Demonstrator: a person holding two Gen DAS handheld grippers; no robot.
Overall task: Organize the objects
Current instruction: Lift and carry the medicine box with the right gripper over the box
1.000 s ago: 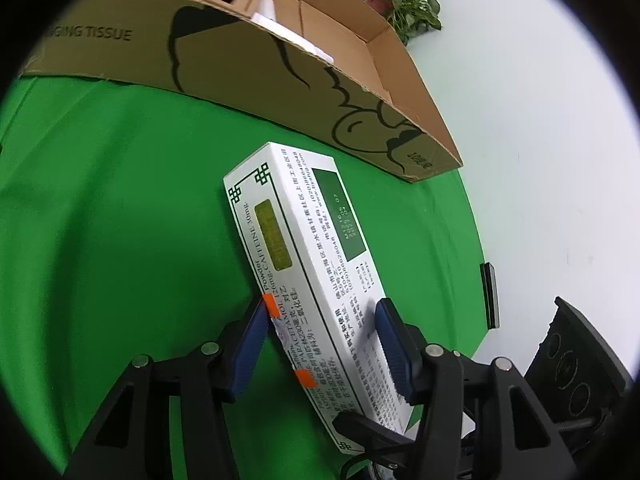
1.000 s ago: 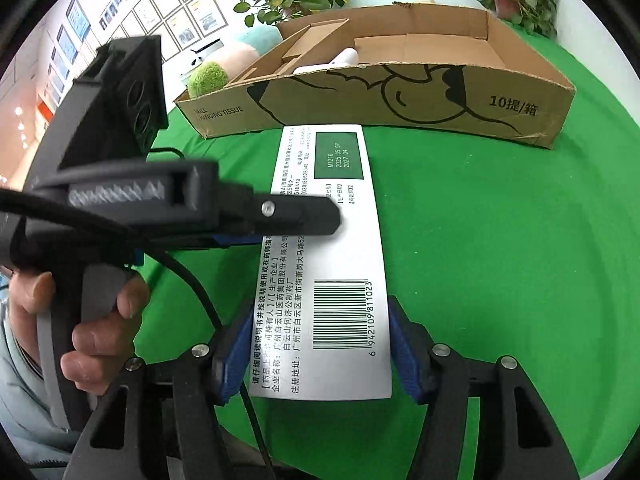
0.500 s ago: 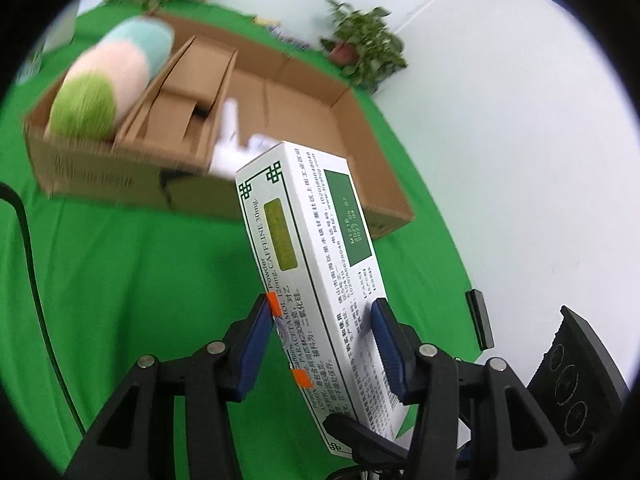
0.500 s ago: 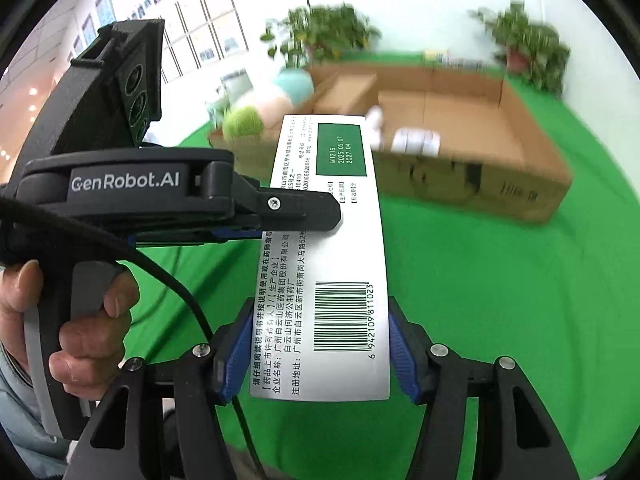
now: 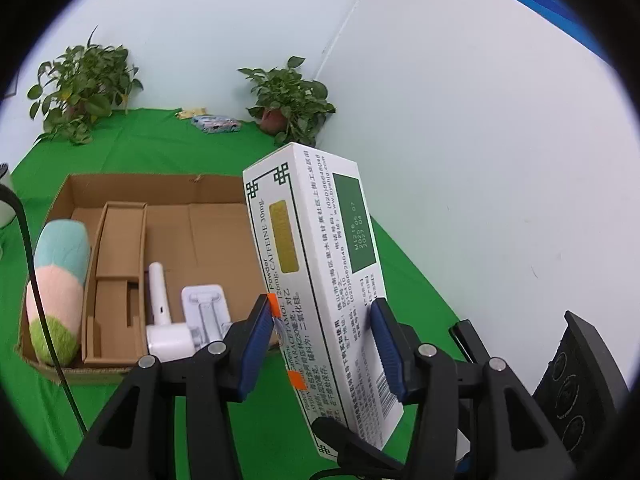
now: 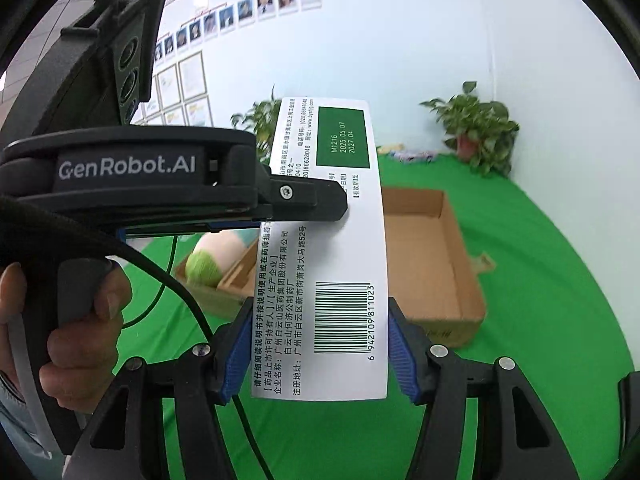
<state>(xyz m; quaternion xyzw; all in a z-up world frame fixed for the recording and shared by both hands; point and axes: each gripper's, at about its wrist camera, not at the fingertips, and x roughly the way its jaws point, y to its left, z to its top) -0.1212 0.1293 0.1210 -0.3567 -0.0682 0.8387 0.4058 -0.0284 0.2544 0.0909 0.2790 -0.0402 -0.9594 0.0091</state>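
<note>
A long white medicine box (image 5: pixel 320 240) with green print and a barcode hangs in the air, tilted, above the green cloth. My left gripper (image 5: pixel 322 308) is shut on its long sides near the lower half. My right gripper (image 6: pixel 320 320) is shut on the same medicine box (image 6: pixel 340 240) at the barcode end. In the right wrist view the left gripper (image 6: pixel 304 200) reaches in from the left and clamps the box's middle. Beyond and below lies the open cardboard box (image 5: pixel 152 178), also in the right wrist view (image 6: pixel 432 248).
Inside the cardboard box lie a pastel plush roll (image 5: pixel 60 280), a cardboard insert (image 5: pixel 116 280), a white handheld device (image 5: pixel 160 312) and a white stand (image 5: pixel 204 304). Potted plants (image 5: pixel 292 100) and small packets (image 5: pixel 216 124) sit by the wall. A hand (image 6: pixel 80 320) grips the left handle.
Both grippers have risen with the medicine box, lifting it off the green cloth. The cardboard box now lies lower in both views and its inside shows. The left gripper has rolled.
</note>
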